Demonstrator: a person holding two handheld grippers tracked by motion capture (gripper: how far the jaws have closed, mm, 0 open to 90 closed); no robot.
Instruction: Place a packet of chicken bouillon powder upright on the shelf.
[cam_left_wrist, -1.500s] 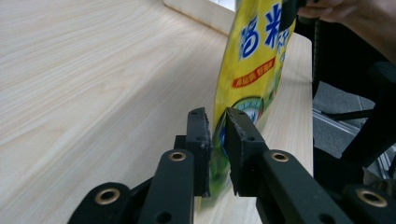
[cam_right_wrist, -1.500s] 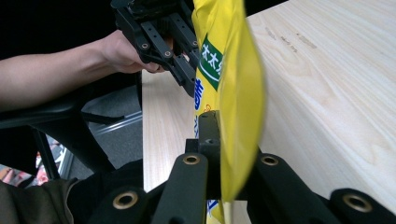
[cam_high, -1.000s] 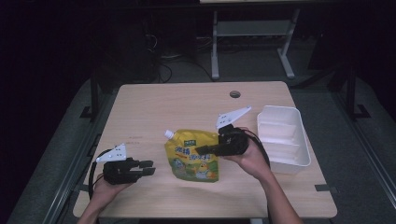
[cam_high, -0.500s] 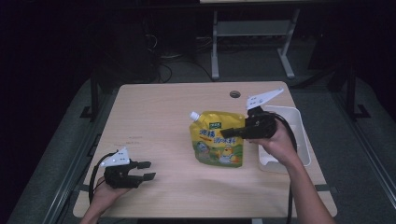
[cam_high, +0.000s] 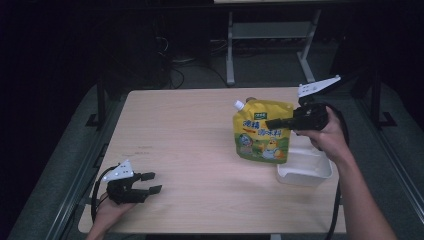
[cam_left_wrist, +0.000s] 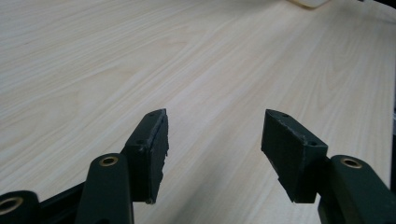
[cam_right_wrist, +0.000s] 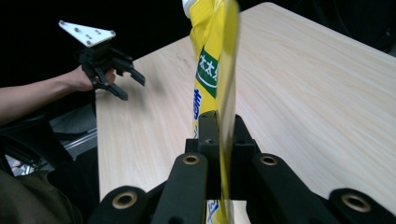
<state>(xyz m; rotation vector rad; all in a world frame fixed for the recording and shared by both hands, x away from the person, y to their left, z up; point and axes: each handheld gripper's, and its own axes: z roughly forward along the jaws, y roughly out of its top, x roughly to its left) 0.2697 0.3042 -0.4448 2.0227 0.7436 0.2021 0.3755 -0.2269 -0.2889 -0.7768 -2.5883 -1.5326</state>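
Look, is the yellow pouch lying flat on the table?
No, the right gripper holds the yellow pouch up, hanging upright above the table beside the white tray.

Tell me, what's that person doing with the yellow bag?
The person's right gripper is shut on a yellow spouted pouch and holds it upright in the air, just beside the white tray at the table's right edge. The left gripper rests near the table's front left corner; its fingers have just been opening and have nothing between them.
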